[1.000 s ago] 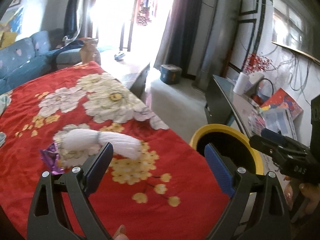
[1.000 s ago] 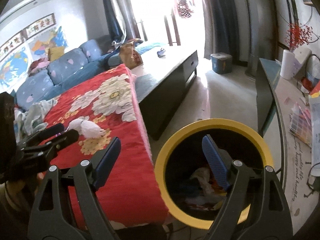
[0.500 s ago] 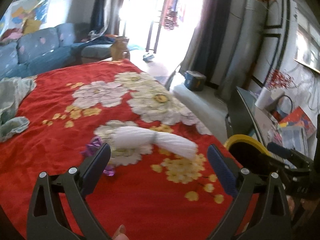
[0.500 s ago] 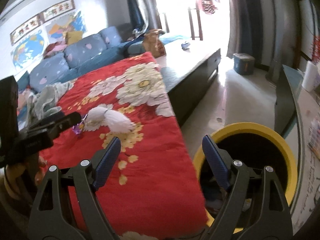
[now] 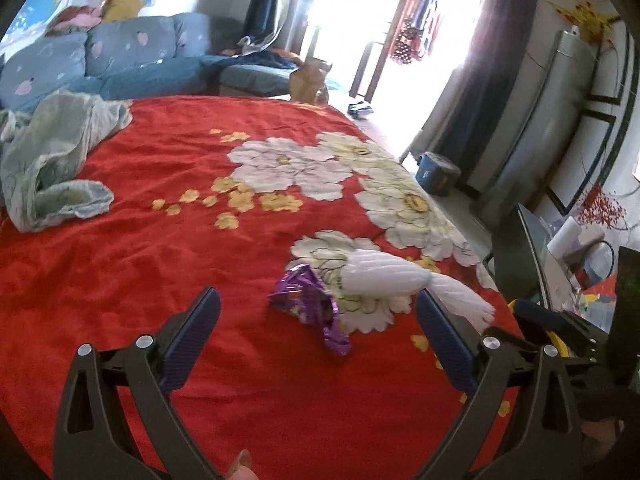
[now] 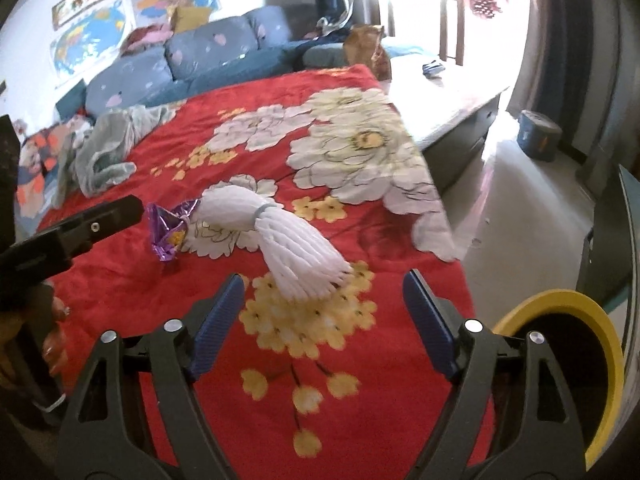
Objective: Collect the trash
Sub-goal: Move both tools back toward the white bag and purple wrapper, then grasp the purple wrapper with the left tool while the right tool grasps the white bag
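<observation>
Purple foil, a crumpled wrapper (image 5: 310, 300), lay on the red floral blanket (image 5: 160, 248), touching the near end of a white ribbed foam sleeve (image 6: 276, 228) cinched at its middle by a band. The left gripper (image 5: 316, 340) hung just short of the wrapper with its jaws spread wide and nothing between them. The right gripper (image 6: 322, 320) pointed at the flared end of the foam sleeve; its jaws had just been closing a little but stood well apart, empty.

The likeliest slip, as I judged it, was the thin foil flattening into the soft blanket, so that the pads would pinch cloth along with it or slide off. Because wrapper and sleeve touched, lifting one could drag the other toward the blanket's edge. The sleeve looked light and springy, and a grip at its loose end might let it droop or flick free.

The yellow-rimmed bin (image 6: 568, 344) stood on the floor just beside the blanket's corner; its inside was too dark to show any contents.
</observation>
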Tool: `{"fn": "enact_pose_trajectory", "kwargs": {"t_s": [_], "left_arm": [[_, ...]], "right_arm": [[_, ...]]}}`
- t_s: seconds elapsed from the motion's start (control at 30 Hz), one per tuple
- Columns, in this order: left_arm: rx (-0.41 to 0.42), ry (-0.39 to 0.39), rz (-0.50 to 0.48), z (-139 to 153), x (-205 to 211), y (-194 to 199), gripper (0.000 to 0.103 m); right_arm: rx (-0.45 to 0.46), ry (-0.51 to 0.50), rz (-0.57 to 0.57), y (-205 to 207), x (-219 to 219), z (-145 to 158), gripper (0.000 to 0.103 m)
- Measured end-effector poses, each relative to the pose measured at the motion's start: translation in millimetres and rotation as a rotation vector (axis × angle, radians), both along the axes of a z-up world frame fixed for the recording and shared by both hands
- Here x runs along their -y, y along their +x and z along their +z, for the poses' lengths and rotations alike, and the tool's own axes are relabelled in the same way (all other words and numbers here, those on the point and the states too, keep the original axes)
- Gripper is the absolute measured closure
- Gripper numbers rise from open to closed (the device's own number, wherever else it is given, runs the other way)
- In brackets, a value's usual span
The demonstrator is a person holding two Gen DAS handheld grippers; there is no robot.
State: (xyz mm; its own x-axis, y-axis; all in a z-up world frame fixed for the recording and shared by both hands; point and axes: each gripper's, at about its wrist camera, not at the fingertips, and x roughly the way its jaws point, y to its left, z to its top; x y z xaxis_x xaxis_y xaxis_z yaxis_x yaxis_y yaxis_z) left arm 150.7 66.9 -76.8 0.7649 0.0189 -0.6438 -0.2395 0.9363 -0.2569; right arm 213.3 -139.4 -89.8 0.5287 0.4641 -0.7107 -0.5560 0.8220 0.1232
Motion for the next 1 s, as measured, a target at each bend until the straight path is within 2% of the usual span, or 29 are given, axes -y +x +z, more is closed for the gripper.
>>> {"fn": "enact_pose_trajectory", "kwargs": {"t_s": [0.07,0.1,0.17,0.2,0.23,0.3,0.33,0.47,0.5,0.57,0.7,0.8,1.0], "left_arm": [[-0.008,-0.019,0.005,-4,-5,2,0.008],[-0.012,-0.028,0.007,-7,-6,4,0.008],[-0.021,-0.048,0.015,-12,-10,6,0.008],[-0.026,-0.059,0.024,-15,-13,8,0.008],[-0.029,-0.072,0.028,-18,-15,10,0.009],[-0.031,-0.092,0.028,-22,-18,12,0.01],[-0.034,-0.096,0.027,-24,-19,14,0.014],[-0.059,-0.124,0.016,-33,-20,22,0.037],[-0.065,-0.131,0.011,-36,-20,24,0.039],[-0.077,-0.143,0.002,-40,-18,27,0.056],[-0.069,-0.139,-0.01,-40,-15,26,0.069],[-0.053,-0.129,-0.031,-35,-10,24,0.085],[-0.044,-0.121,-0.08,-29,6,21,0.086]], "right_arm": [[-0.005,-0.011,0.02,4,-9,-3,0.037],[-0.006,-0.019,0.027,5,-13,-5,0.043],[-0.028,-0.029,0.044,9,-20,-11,0.065],[-0.043,-0.023,0.047,10,-21,-14,0.084],[-0.057,-0.013,0.046,11,-21,-16,0.091],[-0.074,0.011,0.033,10,-17,-20,0.092],[-0.083,0.027,0.026,8,-13,-21,0.093],[-0.085,0.051,-0.004,0,-1,-19,0.095],[-0.086,0.056,-0.011,-1,2,-19,0.095],[-0.091,0.071,-0.028,-4,10,-18,0.096],[-0.109,0.11,-0.059,-6,24,-14,0.096],[-0.108,0.13,-0.079,-9,35,-10,0.096],[-0.097,0.158,-0.117,-11,58,-3,0.096]]}}
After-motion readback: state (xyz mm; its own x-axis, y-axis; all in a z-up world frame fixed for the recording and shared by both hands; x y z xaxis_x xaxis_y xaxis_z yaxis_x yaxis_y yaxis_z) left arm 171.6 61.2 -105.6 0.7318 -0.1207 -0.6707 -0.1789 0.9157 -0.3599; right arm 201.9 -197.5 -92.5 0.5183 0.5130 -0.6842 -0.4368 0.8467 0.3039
